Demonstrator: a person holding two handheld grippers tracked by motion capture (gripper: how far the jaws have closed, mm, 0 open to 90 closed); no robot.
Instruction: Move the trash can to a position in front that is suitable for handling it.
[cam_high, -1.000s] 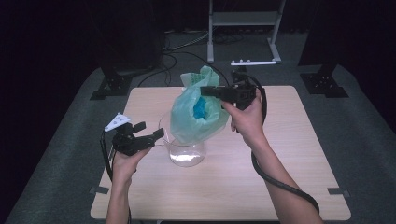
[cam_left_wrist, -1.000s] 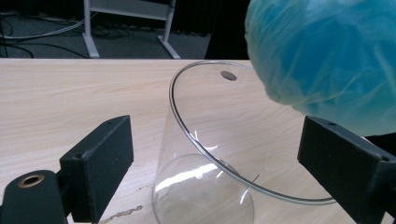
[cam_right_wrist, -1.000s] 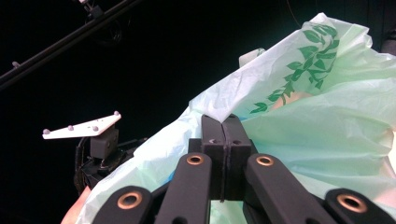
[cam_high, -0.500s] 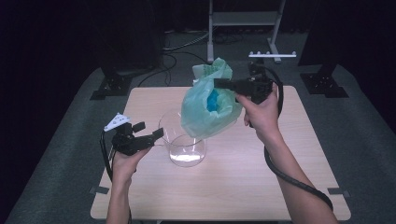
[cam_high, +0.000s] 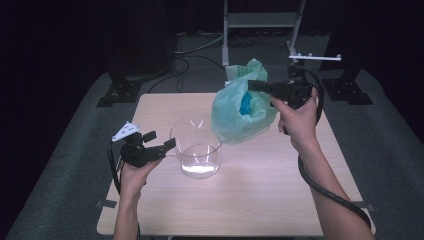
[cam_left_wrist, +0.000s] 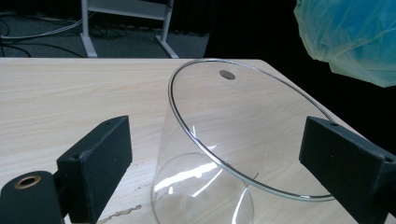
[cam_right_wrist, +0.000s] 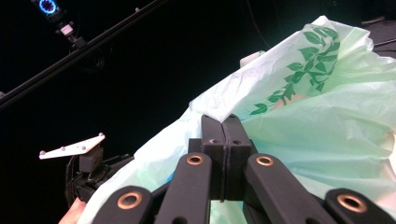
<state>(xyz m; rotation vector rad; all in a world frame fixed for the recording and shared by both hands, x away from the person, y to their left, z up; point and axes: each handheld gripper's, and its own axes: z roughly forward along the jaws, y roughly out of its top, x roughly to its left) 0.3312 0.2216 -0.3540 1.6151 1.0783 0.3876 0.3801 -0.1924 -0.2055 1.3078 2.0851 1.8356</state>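
A light wooden table (cam_high: 260, 200) carries one clear glass jar (cam_high: 196, 147).

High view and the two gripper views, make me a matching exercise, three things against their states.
Things:
1. green bag
2. glass container
3. left gripper

States:
A. open, fingers either side of a clear rim
B. standing on the table, nothing inside
C. hanging in the air, pinched by the shut right gripper

Pairs: 1-C, 2-B, 3-A
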